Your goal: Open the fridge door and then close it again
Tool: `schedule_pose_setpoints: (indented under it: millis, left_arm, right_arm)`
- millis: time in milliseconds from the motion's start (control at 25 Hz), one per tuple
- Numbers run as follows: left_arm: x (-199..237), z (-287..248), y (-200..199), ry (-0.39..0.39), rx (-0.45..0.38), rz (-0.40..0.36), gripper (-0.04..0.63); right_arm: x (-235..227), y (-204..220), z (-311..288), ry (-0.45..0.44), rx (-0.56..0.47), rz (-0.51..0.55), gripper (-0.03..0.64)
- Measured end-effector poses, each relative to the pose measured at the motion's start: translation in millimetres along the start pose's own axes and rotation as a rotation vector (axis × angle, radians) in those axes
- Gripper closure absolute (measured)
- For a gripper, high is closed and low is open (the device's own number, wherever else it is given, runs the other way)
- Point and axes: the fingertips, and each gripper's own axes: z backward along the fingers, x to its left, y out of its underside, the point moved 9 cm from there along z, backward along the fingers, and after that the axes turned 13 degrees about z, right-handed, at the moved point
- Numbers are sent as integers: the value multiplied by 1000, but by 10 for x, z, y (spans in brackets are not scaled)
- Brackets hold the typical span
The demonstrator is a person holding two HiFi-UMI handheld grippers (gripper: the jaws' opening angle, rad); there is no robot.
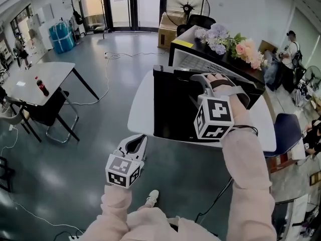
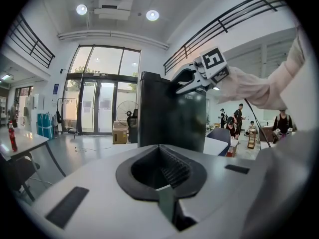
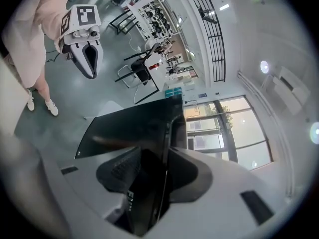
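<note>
White table [image 1: 142, 107] bears fridge [image 1: 173, 109] — right gripper [image 1: 200, 80] clamps its door [image 2: 189, 126], left gripper [image 1: 141, 140] closed, empty

A white table [image 1: 141, 107] with rounded corners is seen standing on the glossy grey floor [image 1: 100, 154]. A black fridge [image 1: 175, 104] is carried directly on it, and bare tabletop is left showing along the left and near edges. A second white table [image 1: 50, 74] is set well apart at the left. A dark bottle [image 1: 42, 86] with a red cap and a white sheet [image 1: 21, 83] are borne on it. A pale cable [image 1: 106, 79] is trailed over the floor between the two tables.
</note>
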Motion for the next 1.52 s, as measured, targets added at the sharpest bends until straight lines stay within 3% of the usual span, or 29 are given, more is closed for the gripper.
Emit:
schedule_pose_setpoints:
  millis: [840, 1520]
  left_arm:
    - [463, -809, -340, 97, 7, -28, 584]
    - [767, -1115, -425, 157, 9, -35, 584]
  right_arm:
    - [-294, 374, -679, -19, 92, -105, 449]
    - [-415, 572, -961, -31, 161, -164, 445]
